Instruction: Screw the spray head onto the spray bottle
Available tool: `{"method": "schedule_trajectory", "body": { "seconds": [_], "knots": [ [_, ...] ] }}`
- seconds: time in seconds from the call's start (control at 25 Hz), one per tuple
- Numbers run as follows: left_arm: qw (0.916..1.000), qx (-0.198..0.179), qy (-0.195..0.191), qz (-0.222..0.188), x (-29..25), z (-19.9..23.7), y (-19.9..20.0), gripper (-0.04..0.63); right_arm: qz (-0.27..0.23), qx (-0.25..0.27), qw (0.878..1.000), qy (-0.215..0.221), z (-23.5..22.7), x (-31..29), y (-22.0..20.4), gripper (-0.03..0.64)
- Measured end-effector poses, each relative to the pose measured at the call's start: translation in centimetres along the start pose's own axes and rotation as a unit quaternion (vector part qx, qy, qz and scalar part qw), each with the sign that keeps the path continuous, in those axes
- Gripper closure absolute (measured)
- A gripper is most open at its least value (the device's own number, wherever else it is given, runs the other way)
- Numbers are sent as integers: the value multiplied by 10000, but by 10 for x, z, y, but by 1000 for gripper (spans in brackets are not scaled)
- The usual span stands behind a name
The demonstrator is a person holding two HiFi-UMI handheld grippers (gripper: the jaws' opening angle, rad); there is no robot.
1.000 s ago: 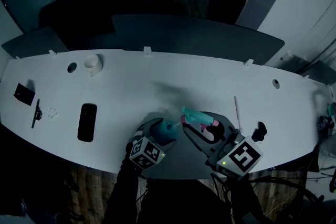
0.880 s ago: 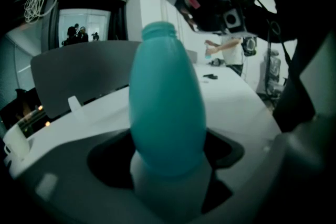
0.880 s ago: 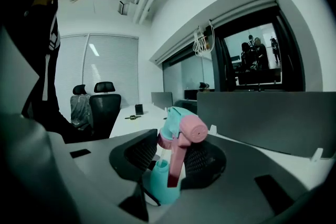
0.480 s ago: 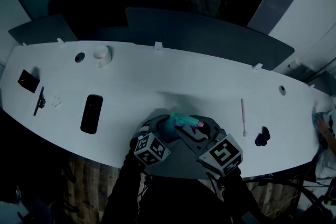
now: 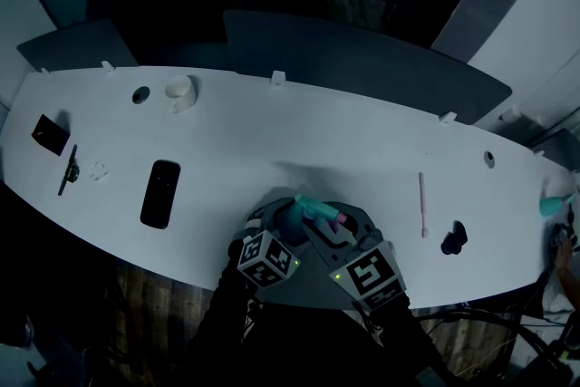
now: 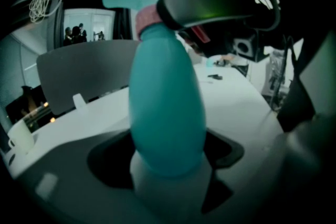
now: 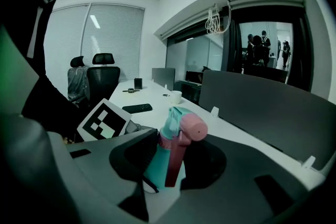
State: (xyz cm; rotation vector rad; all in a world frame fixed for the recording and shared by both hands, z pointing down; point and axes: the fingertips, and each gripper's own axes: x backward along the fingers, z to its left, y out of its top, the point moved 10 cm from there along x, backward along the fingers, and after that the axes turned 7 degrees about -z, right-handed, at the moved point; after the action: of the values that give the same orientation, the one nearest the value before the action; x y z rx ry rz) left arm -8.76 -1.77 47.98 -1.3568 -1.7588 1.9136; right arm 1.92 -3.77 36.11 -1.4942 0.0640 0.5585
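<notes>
The spray bottle [image 6: 167, 113] stands between the fingers of the left gripper [image 5: 285, 219], and the spray head [image 7: 184, 131] on top of it sits between the fingers of the right gripper [image 5: 328, 227]. On the table [image 5: 272, 140], a phone [image 5: 159, 193] lies left of the left fingers with a cup [image 5: 179, 92] beyond it. A pen [image 5: 421, 204] lies right of the right fingers.

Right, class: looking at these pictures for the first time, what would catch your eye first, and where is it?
The teal plastic spray bottle at the near edge of the long white table, gripped by the left hand-held gripper, while the right hand-held gripper clamps its pink-and-teal spray head. Next, the flat black phone lying on the table further left.
</notes>
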Motion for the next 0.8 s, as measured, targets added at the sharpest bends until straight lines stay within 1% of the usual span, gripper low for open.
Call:
{"method": "schedule_trajectory", "body": {
  "seconds": [0.08,0.16,0.24,0.32,0.4,0.44,0.52,0.64,0.72,0.8],
  "knots": [
    [9995,141,287,42,-1,-3,1,190,-78,-88,9999,-99,1,0,-1,477],
    [9969,362,686,99,-1,-8,2,190,-98,-128,9997,-176,2,0,-1,477],
    [9912,631,1150,167,-1,-14,4,190,-97,-179,9995,-238,3,0,-1,477],
    [9838,858,1556,235,-3,-19,6,190,-96,-200,9993,-302,4,-1,-1,477],
    [9787,981,1781,269,-5,-22,7,189,-97,-140,9992,-368,6,-1,0,477],
    [9779,1000,1814,270,-5,-23,7,189,-101,-110,9992,-378,6,-1,0,477],
    [9794,966,1754,258,-2,-22,6,189,-102,-79,9995,-293,7,-1,0,477],
    [9859,807,1454,200,6,-20,1,189,-117,-51,9999,-6,8,-3,0,477],
    [9901,690,1218,59,13,-18,-2,189,-125,-48,9999,96,9,-3,1,477],
    [9925,563,1070,-177,20,-15,-4,189,-129,-18,9998,127,9,-4,1,477]
  ]
}}
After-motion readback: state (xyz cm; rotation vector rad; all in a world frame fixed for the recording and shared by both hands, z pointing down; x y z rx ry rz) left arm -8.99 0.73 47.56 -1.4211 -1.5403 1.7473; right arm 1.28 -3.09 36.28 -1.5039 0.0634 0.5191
